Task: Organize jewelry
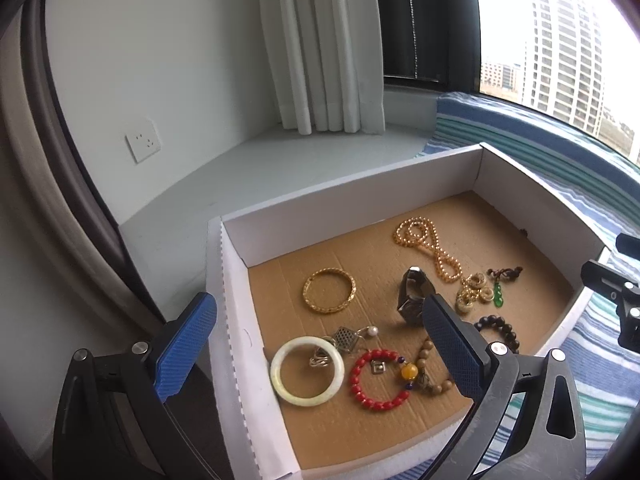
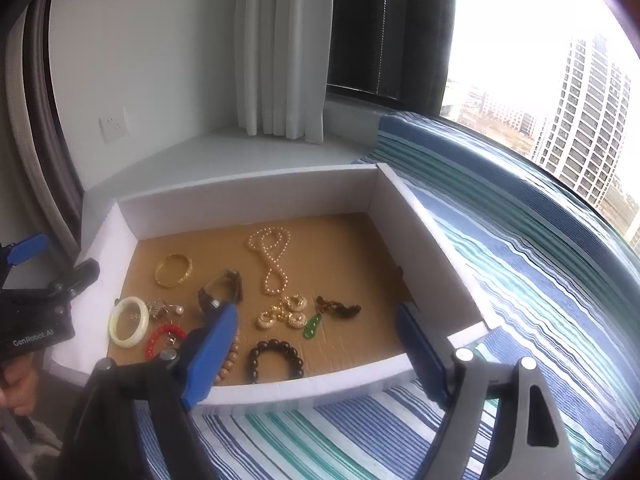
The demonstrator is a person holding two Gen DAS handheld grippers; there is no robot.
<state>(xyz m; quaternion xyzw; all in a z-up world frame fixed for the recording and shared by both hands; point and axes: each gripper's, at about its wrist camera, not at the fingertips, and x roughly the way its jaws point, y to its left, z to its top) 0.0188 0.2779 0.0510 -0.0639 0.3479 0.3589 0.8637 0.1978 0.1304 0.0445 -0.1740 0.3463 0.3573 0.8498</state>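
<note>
Two open grippers above a white box of jewelry on a striped cloth.
Left gripper and right gripper both stand wide apart, empty, touching nothing; bracelets, a bead necklace and a watch lie on the box floor.

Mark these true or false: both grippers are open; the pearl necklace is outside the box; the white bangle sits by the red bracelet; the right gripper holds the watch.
1. Both the left gripper and right gripper are open: true.
2. The pearl necklace is outside the box: false, it lies inside.
3. The white bangle sits by the red bracelet: true.
4. The right gripper holds the watch: false, it holds nothing.
</note>
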